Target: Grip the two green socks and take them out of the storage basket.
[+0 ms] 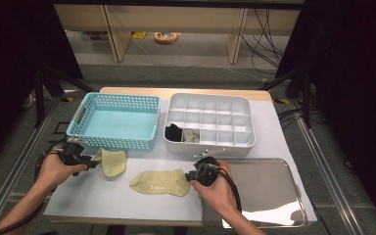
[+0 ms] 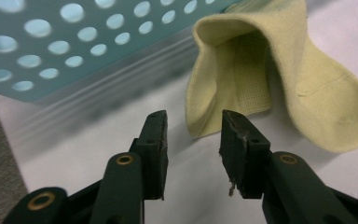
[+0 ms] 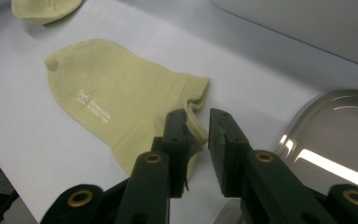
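Two pale yellow socks lie on the white table. The left sock (image 1: 113,161) rests just in front of the basket, its cuff standing open (image 2: 270,79). My left gripper (image 1: 92,164) is low at that cuff, jaws apart (image 2: 193,119), with the cuff's edge just beyond the tips and nothing between them. The other sock (image 1: 160,181) lies flat at the middle front, white lettering showing (image 3: 116,102). My right gripper (image 1: 190,176) is at its cuff end, jaws apart (image 3: 198,116), the left jaw over the cuff's corner and bare table in the gap.
A light blue perforated basket (image 1: 120,143) stands at the back left. A white divided organiser (image 1: 208,149) at the back right holds a black and a grey item. A shiny metal tray (image 1: 269,191) lies at the front right, beside my right hand.
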The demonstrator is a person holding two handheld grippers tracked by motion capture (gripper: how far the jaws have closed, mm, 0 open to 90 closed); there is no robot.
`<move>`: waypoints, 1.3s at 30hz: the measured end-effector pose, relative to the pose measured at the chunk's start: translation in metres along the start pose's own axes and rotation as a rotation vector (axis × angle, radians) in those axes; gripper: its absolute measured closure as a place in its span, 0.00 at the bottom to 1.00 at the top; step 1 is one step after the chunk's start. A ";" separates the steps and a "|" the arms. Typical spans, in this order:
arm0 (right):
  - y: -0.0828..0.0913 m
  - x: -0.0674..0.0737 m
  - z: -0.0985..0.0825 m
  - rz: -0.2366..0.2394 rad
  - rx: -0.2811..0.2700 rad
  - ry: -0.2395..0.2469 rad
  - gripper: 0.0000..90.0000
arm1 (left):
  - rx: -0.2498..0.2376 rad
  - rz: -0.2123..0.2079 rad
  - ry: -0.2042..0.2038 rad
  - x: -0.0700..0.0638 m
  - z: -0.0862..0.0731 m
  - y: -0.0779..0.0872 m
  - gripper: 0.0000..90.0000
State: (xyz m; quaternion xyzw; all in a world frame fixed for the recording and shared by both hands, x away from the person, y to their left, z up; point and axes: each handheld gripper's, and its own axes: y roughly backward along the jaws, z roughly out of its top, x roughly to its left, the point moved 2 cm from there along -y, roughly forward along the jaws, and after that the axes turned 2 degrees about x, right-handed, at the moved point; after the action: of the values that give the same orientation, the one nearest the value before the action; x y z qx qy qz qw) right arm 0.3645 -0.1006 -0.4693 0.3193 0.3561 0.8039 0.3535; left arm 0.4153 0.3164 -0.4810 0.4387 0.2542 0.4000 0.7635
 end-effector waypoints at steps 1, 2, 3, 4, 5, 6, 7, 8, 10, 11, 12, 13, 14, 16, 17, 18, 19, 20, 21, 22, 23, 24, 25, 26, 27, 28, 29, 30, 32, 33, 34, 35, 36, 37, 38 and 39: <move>0.000 0.001 -0.001 0.008 0.000 -0.004 0.85 | 0.002 -0.008 0.000 0.000 0.000 -0.001 0.72; -0.001 0.000 -0.001 0.006 0.006 0.002 0.85 | 0.001 -0.016 0.007 -0.001 0.001 -0.001 0.74; -0.001 0.000 -0.001 0.004 0.006 0.006 0.85 | -0.004 -0.016 0.004 -0.002 0.001 -0.002 0.76; -0.001 0.000 -0.001 0.009 0.005 0.005 0.85 | -0.010 -0.017 0.004 -0.002 0.001 -0.003 0.77; -0.001 0.000 -0.002 0.009 0.004 0.006 0.85 | -0.013 -0.019 0.005 -0.003 0.002 -0.003 0.79; -0.001 0.001 -0.002 0.013 0.004 -0.007 0.85 | 0.005 -0.026 0.002 -0.003 0.003 -0.002 0.81; -0.001 0.000 -0.001 0.004 0.004 0.004 0.85 | 0.007 -0.031 0.006 -0.003 0.003 -0.002 0.82; -0.001 0.001 -0.001 0.008 0.003 -0.005 0.85 | -0.012 -0.033 0.011 -0.004 0.003 -0.003 0.84; 0.000 0.001 -0.001 0.011 -0.005 -0.002 0.85 | -0.011 -0.041 0.018 -0.005 0.004 -0.002 0.88; 0.000 0.001 0.000 0.008 -0.007 -0.001 0.85 | -0.009 -0.042 0.011 -0.006 0.005 -0.001 0.90; 0.000 0.001 0.000 0.005 -0.005 -0.005 0.85 | -0.016 -0.043 0.008 -0.006 0.005 0.000 0.93; 0.000 0.001 0.000 0.005 -0.003 -0.006 0.85 | -0.016 -0.042 0.005 -0.007 0.005 0.001 0.95; 0.000 0.001 0.000 0.006 -0.003 -0.006 0.85 | -0.017 -0.041 0.010 -0.009 0.006 0.003 0.96; 0.000 0.001 -0.001 0.004 -0.002 -0.010 0.85 | -0.024 -0.041 0.000 -0.010 0.007 0.006 0.98; 0.001 0.000 0.000 0.001 -0.002 -0.003 0.85 | -0.033 -0.042 0.007 -0.013 0.008 0.008 0.98; 0.001 0.002 -0.001 0.009 0.000 -0.019 0.85 | -0.038 -0.032 -0.009 -0.014 0.009 0.011 0.98; 0.001 0.000 0.000 0.008 -0.005 -0.005 0.85 | -0.035 -0.032 -0.021 -0.015 0.011 0.014 0.98; 0.001 0.001 0.000 -0.001 -0.022 -0.010 0.85 | -0.042 -0.022 -0.037 -0.017 0.012 0.017 0.98; 0.001 0.002 0.000 -0.002 -0.023 -0.014 0.85 | -0.053 -0.014 -0.038 -0.020 0.013 0.020 0.98; 0.002 0.002 0.000 -0.002 -0.025 -0.012 0.85 | -0.059 -0.006 -0.046 -0.022 0.015 0.023 0.98; 0.002 0.002 0.000 -0.002 -0.026 -0.013 0.85 | -0.073 0.003 -0.058 -0.024 0.017 0.026 0.98; 0.002 0.001 0.001 -0.004 -0.027 -0.009 0.85 | -0.084 0.007 -0.071 -0.026 0.019 0.029 0.98; 0.002 0.002 0.001 -0.004 -0.027 -0.009 0.85 | -0.110 0.018 -0.066 -0.028 0.021 0.031 0.98; 0.002 0.002 0.001 -0.004 -0.027 -0.010 0.85 | -0.121 0.025 -0.076 -0.030 0.023 0.034 0.98; 0.002 0.002 0.001 -0.006 -0.028 -0.010 0.85 | -0.132 0.032 -0.088 -0.032 0.025 0.038 0.98; 0.003 0.003 0.001 0.000 -0.026 -0.023 0.85 | -0.141 0.039 -0.094 -0.034 0.027 0.041 0.98; 0.003 0.002 0.001 -0.001 -0.028 -0.014 0.85 | -0.140 0.044 -0.110 -0.035 0.029 0.045 0.98; 0.003 0.003 0.001 -0.001 -0.028 -0.016 0.85 | -0.146 0.049 -0.114 -0.036 0.031 0.047 0.98; 0.004 0.003 0.001 -0.001 -0.031 -0.018 0.85 | -0.157 0.060 -0.137 -0.038 0.034 0.052 0.98; 0.004 0.001 0.002 0.002 -0.013 -0.016 0.85 | -0.162 0.065 -0.144 -0.039 0.035 0.054 0.98; 0.004 0.001 0.002 -0.004 -0.012 -0.010 0.85 | -0.175 0.067 -0.146 -0.040 0.036 0.056 0.98; 0.004 0.001 0.002 -0.005 -0.015 -0.011 0.84 | -0.176 0.073 -0.162 -0.041 0.037 0.057 0.98; 0.004 0.001 0.002 0.002 -0.018 -0.018 0.84 | -0.183 0.075 -0.159 -0.042 0.038 0.058 0.98; 0.004 0.001 0.002 0.002 -0.019 -0.016 0.84 | -0.189 0.074 -0.159 -0.042 0.038 0.059 0.98; 0.004 0.001 0.001 0.002 -0.020 -0.016 0.84 | -0.187 0.078 -0.170 -0.042 0.039 0.061 0.98; 0.005 0.001 0.001 0.003 -0.021 -0.016 0.84 | -0.192 0.080 -0.170 -0.043 0.039 0.062 0.98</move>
State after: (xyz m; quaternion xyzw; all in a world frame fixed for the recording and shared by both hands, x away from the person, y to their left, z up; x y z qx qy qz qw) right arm 0.3636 -0.1016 -0.4647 0.3224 0.3446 0.8055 0.3585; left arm 0.3961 0.2808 -0.4063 0.4055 0.1315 0.4141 0.8043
